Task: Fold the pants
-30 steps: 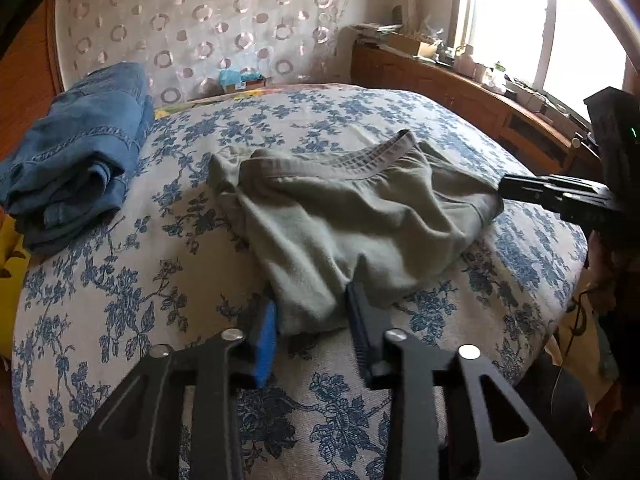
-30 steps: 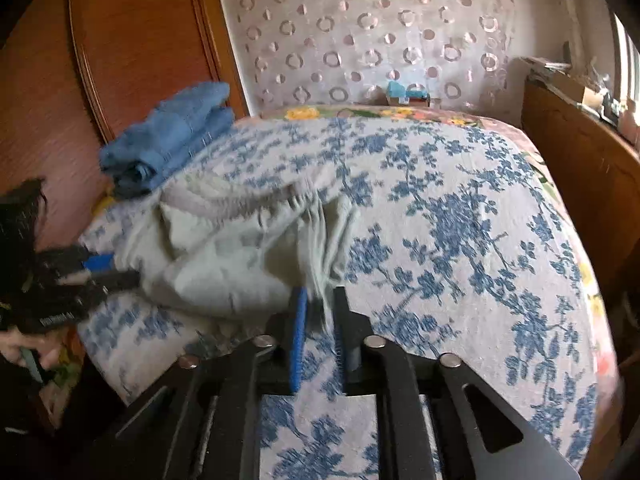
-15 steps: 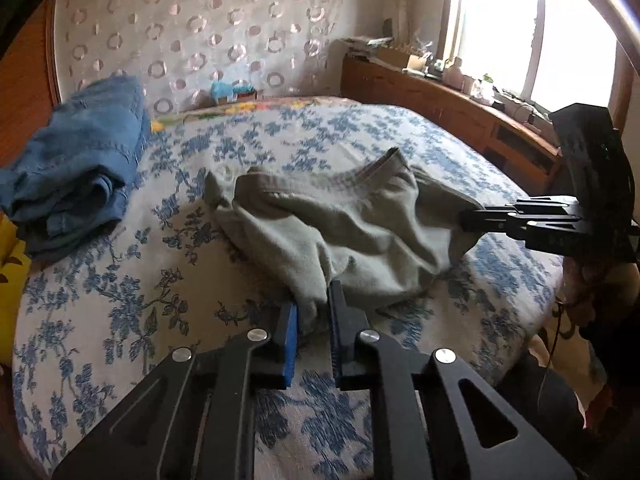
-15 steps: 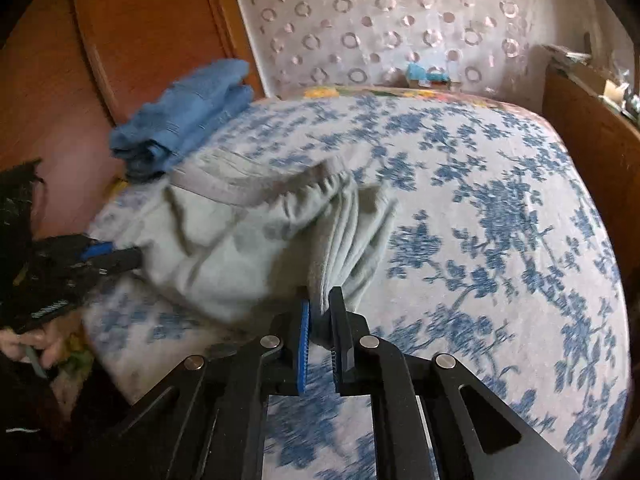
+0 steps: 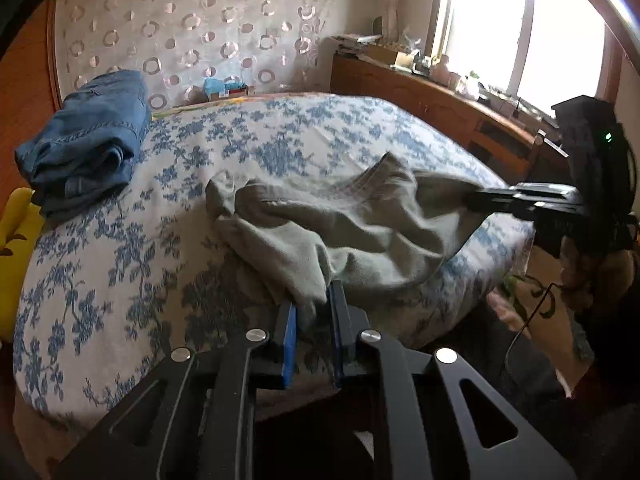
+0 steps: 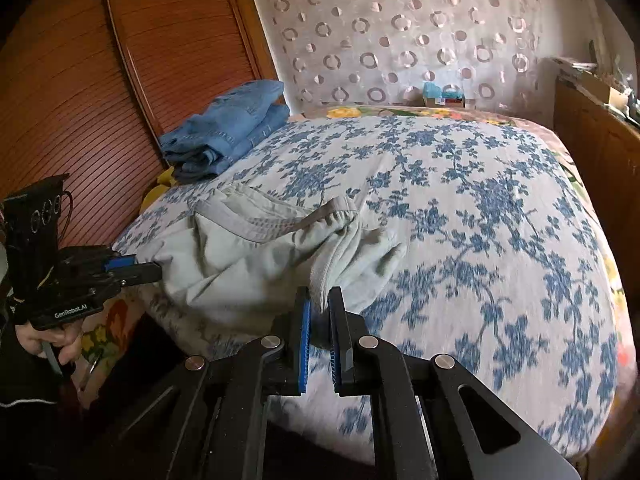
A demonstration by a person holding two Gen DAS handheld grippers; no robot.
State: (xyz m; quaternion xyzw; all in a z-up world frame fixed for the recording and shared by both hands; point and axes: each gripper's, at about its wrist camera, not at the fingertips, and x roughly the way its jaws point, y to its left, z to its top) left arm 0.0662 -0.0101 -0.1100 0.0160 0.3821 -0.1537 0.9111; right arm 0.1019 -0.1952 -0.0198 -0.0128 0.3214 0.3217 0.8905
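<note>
1. At the left edge of the bed (image 5: 120, 264) the folded jeans (image 5: 84, 140) lie well apart from our work, and nothing about them has changed.
2. Our left gripper (image 5: 312, 320) was open a second ago, with one end of the pants (image 5: 360, 236) only between its pads. Now it is closed on this end, and the cloth is bunched between the jaws.
3. The pants are at the near edge of the bed. Before they lay flat; now they are lifted a little and wrinkled, and they hang between the two grippers. The waistband (image 6: 276, 224) points toward the far side.
4. Our right gripper (image 6: 318, 312) was nearly closed beside the cloth a second ago. Now it is clamped on the other end, and a fold of cloth stands up from between its pads.
5. We judge that both grasps are made, so the fold can start: we carry the held edge over toward the waistband. If one grip is thin, the cloth may slip.
</note>
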